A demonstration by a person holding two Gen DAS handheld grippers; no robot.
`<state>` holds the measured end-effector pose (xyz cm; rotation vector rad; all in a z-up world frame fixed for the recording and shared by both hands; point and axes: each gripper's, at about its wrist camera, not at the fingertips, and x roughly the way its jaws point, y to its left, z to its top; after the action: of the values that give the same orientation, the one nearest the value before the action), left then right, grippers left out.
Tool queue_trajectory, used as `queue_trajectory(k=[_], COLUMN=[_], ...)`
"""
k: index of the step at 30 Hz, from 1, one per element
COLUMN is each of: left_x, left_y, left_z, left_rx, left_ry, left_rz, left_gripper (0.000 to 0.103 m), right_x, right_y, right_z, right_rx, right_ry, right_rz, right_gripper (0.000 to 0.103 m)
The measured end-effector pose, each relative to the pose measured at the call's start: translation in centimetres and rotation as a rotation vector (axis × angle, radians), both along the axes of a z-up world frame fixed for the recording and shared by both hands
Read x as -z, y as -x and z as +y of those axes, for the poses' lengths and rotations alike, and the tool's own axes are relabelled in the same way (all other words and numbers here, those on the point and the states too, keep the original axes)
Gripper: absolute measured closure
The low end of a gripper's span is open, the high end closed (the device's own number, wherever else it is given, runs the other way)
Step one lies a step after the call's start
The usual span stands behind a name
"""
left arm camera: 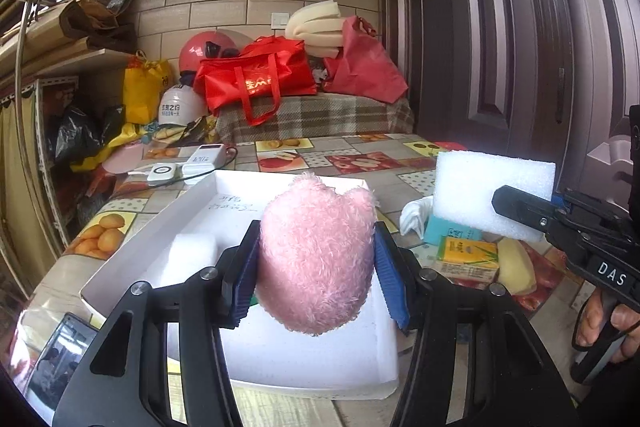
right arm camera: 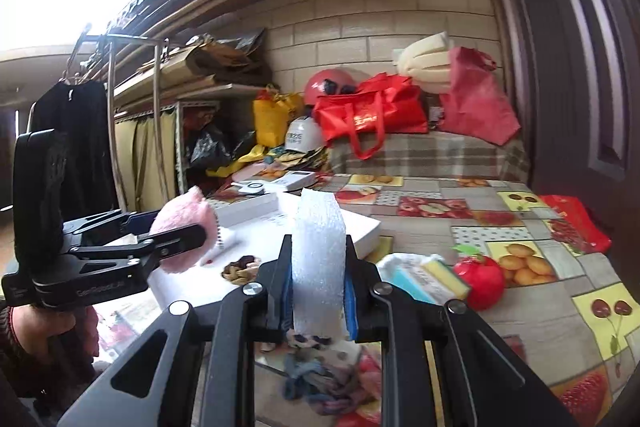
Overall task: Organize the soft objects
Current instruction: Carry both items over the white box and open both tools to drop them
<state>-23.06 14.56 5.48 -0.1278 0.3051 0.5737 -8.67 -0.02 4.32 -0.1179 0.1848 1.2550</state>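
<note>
My left gripper (left arm camera: 316, 259) is shut on a pink plush toy (left arm camera: 316, 251) and holds it above a shallow white box (left arm camera: 188, 199). A small white foam piece (left arm camera: 188, 255) lies in the box. My right gripper (right arm camera: 318, 287) is shut on a white foam block (right arm camera: 318, 259), held upright above the table to the right of the box. In the left wrist view the foam block (left arm camera: 480, 191) and the right gripper (left arm camera: 520, 211) show at the right. In the right wrist view the left gripper (right arm camera: 180, 239) with the plush toy (right arm camera: 184, 227) shows at the left.
On the fruit-patterned table lie a white cloth (right arm camera: 400, 261), a yellow sponge (right arm camera: 446, 277), a red apple-shaped toy (right arm camera: 482, 277), a green-yellow carton (left arm camera: 468, 255), a crumpled fabric piece (right arm camera: 332, 379), power banks (left arm camera: 200, 159) and a phone (left arm camera: 60, 359). Red bags (left arm camera: 256, 75) sit behind.
</note>
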Motion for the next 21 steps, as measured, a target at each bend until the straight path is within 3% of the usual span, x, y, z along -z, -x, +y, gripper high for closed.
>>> queue_trajectory(k=[6,9,15,21], left_x=[0.4,0.6,0.5,0.6], left_y=[1.0,1.6,1.2,0.9], left_z=[2.7,3.8,3.2,3.1], left_rx=[-0.097,-0.107,-0.102,-0.109], left_ry=[-0.016,0.039,0.005,0.019], left_rz=[-0.002,-0.026,-0.007,-0.004], left_gripper=[0.050,0.050,0.050,0.050], right_x=[0.2,0.2,0.2,0.2], right_y=[1.0,1.2,1.0,0.9], right_z=[1.4,1.5,1.7,2.3], right_rx=[-0.032,-0.035,-0.030,-0.036], right_ry=[0.012,0.008,0.012,0.018], right_rz=[0.001,0.001,0.018,0.033], right_gripper=[0.084,0.084,0.084,0.084])
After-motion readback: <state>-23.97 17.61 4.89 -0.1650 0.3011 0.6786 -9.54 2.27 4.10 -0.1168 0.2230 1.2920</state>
